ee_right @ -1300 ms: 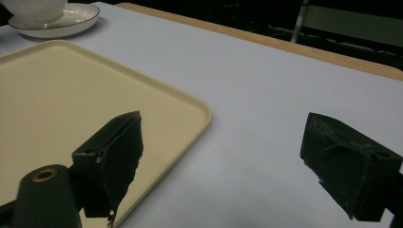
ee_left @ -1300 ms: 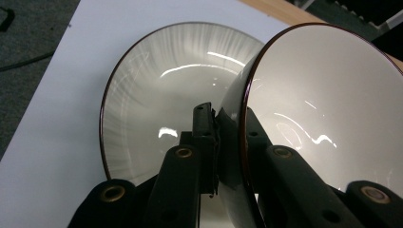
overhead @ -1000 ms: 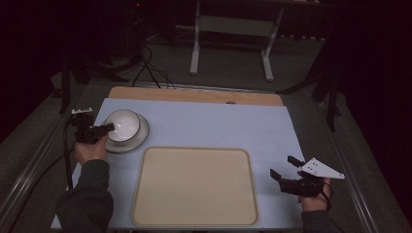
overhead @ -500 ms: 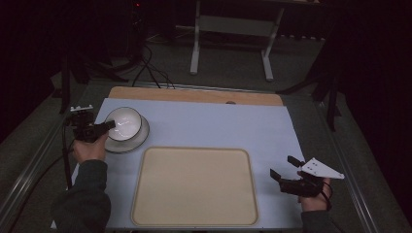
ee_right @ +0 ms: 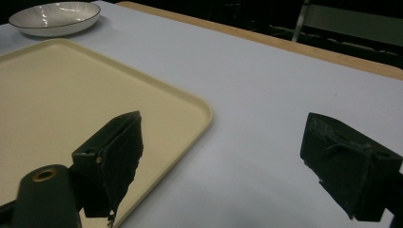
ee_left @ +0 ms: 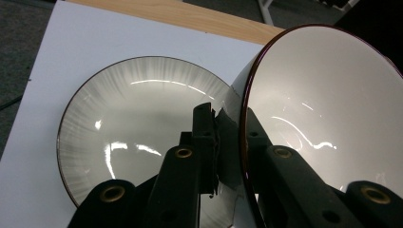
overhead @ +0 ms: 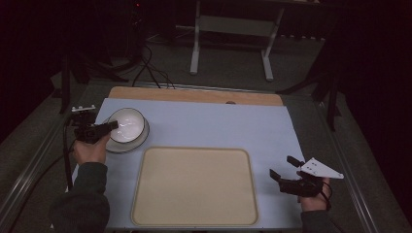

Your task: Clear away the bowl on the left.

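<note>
Left gripper (ee_left: 228, 123) clamped on rim of white bowl (ee_left: 328, 104), tilted above grey plate (ee_left: 142, 128) near bench (overhead: 218, 126) left edge; raised since earlier frame. Right gripper (ee_right: 223, 161) open, empty, beside tray (ee_right: 62, 95); unmoved.

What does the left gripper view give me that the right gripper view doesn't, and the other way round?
Left gripper view: the left claw shut on the rim of the white bowl, which is held tilted.
Right gripper view: the right claw open, with nothing between its jaws, beside a corner of the cream tray.
Both: the streaked plate, the pale table cover and the wooden strip along its far edge.
</note>
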The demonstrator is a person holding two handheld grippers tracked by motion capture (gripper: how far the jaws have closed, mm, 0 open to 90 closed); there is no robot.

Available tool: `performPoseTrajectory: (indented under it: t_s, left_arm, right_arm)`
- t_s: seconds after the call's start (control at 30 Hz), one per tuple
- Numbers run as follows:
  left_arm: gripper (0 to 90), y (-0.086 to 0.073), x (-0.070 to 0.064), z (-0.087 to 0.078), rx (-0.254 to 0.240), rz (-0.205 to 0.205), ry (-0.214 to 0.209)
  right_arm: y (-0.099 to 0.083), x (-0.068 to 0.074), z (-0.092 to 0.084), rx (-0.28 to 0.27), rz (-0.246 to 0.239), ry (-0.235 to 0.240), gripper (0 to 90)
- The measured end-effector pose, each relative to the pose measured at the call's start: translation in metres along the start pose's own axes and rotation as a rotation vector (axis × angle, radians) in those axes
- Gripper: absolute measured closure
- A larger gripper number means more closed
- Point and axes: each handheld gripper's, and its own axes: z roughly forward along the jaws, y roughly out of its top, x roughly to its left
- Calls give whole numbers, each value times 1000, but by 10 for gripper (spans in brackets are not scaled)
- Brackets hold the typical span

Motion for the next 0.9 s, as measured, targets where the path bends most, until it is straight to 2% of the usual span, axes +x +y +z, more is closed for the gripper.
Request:
performPoseTrajectory:
  t_s: [0.4, 0.9]
  left_arm:
    - [823, 0, -18, -4, 9, 37, -52]
    - [823, -5, -35, -7, 27, 86, -91]
  right_arm:
    - [0, 0, 0, 0, 0, -1, 138]
    - [0, 0, -1, -3, 0, -3, 138]
